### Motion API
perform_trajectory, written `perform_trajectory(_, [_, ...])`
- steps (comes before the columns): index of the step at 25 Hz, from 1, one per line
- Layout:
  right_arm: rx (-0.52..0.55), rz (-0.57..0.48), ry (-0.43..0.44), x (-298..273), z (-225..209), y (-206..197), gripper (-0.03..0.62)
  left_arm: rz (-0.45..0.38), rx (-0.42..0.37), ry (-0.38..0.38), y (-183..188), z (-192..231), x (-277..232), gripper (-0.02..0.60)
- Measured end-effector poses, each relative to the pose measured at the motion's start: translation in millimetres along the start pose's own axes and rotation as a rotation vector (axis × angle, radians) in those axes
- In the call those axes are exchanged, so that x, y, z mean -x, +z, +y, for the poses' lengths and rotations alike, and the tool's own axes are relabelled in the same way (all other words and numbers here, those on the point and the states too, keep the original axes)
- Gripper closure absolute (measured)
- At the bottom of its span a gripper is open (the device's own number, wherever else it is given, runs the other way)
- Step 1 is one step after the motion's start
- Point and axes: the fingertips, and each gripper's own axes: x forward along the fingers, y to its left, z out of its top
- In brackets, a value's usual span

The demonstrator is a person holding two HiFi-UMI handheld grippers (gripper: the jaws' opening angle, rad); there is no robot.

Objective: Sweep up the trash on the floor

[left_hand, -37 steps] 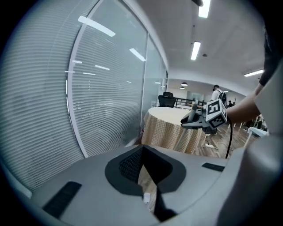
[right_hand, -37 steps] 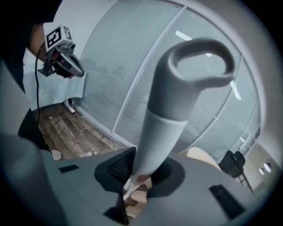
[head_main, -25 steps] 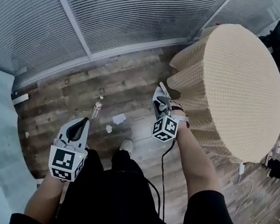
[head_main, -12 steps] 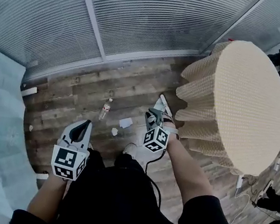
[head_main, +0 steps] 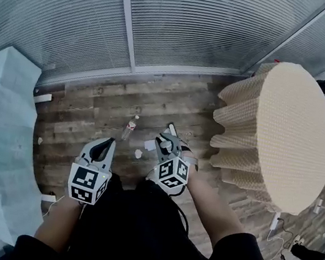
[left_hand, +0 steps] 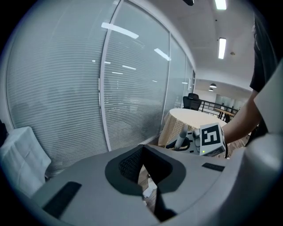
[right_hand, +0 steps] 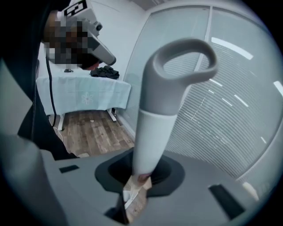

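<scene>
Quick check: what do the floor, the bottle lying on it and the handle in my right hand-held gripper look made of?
Floor: wood-look planks, matte, with visible grain and seams.
Bottle: probably clear plastic, since the body looks see-through, though it is small in the head view.
Handle: apparently smooth plastic, a grey loop over a white shaft with a soft sheen.

Office, blind-covered glass partitions (head_main: 187, 25), black desk chair (left_hand: 191, 101)

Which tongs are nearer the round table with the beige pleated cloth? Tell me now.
Right. The right tongs, shut on a grey-and-white looped handle, sit just left of the round beige-clothed table in the head view; the left tongs, shut and empty, are farther left.
</scene>
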Motion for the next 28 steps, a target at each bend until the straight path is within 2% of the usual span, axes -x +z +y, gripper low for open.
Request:
perform_trajectory(7, [-0.044,-0.069,0.022,12,13,30,0.516,-0.005,0.024,0.026,-7,16,9,0.584])
perform_trajectory(14, [-0.06,-0.068,-0.031,26,4,38,0.516,-0.015,0.048,0.048,-13,33,19,0.584])
perform_trajectory(21, [-0.021,-0.113,-0.036,28,-3,88,0.516,-0.029,0.081,0.066,-21,52,33,0.584])
perform_trajectory(28, [-0.019,-0.14,-0.01,-1,1,143,0.517,-0.053,0.102,0.116,-27,93,53,0.584])
